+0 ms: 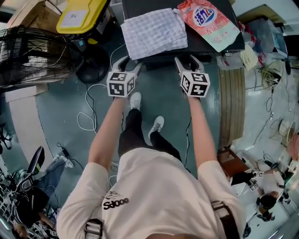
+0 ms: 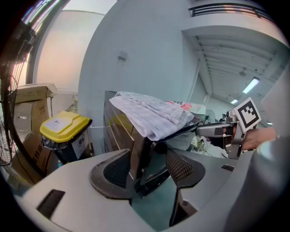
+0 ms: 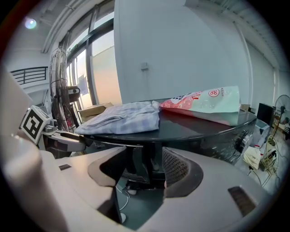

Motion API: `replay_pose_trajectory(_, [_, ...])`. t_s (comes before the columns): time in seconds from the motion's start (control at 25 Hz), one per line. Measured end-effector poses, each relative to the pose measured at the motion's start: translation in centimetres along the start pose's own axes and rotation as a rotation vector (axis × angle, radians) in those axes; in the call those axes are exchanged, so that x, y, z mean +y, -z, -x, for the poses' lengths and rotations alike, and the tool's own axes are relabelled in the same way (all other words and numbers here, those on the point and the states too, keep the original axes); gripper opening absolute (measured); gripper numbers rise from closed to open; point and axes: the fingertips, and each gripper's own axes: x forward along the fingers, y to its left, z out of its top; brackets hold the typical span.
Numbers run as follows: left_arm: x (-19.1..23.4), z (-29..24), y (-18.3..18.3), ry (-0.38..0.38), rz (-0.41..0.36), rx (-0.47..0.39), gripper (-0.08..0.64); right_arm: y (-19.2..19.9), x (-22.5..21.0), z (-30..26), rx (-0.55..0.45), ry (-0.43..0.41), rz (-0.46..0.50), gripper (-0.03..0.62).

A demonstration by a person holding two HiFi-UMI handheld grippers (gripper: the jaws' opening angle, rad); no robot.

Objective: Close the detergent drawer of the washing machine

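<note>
Head view shows a person standing before a dark washing machine (image 1: pixel 201 44), holding a gripper in each hand at its front edge. The detergent drawer (image 1: pixel 159 63) juts out from the machine's front just under that edge, at about its middle, and lies between the two grippers. The left gripper (image 1: pixel 130 63) is at the drawer's left side with its jaws spread wide. In the left gripper view the machine's front and the drawer's dark end show in the gap between the jaws, and neither pad is seen pressing on anything, so nothing is held. The right gripper (image 1: pixel 187 60) is at the drawer's right side. In the right gripper view its jaws likewise stand apart, with the drawer beyond the gap and nothing clamped. On the machine's top a checked cloth (image 1: pixel 154 31) lies at the front left and overhangs the front edge. A pink and green bag (image 1: pixel 208 21) lies towards the right rear, just beside the cloth. A yellow bin (image 1: pixel 81 14) stands on the floor left of the machine, and a fan (image 1: pixel 32 53) stands further left. White cables (image 1: pixel 88 116) trail over the floor near the person's feet.
</note>
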Motion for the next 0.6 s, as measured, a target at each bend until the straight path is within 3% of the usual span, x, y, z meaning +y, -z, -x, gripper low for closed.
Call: replay_pose_trajectory(0.6, [-0.65,0.24,-0.41,0.039,0.022,-0.027,0.252,-0.23,-0.16,0.67,0.0,0.022,-0.044,0.222])
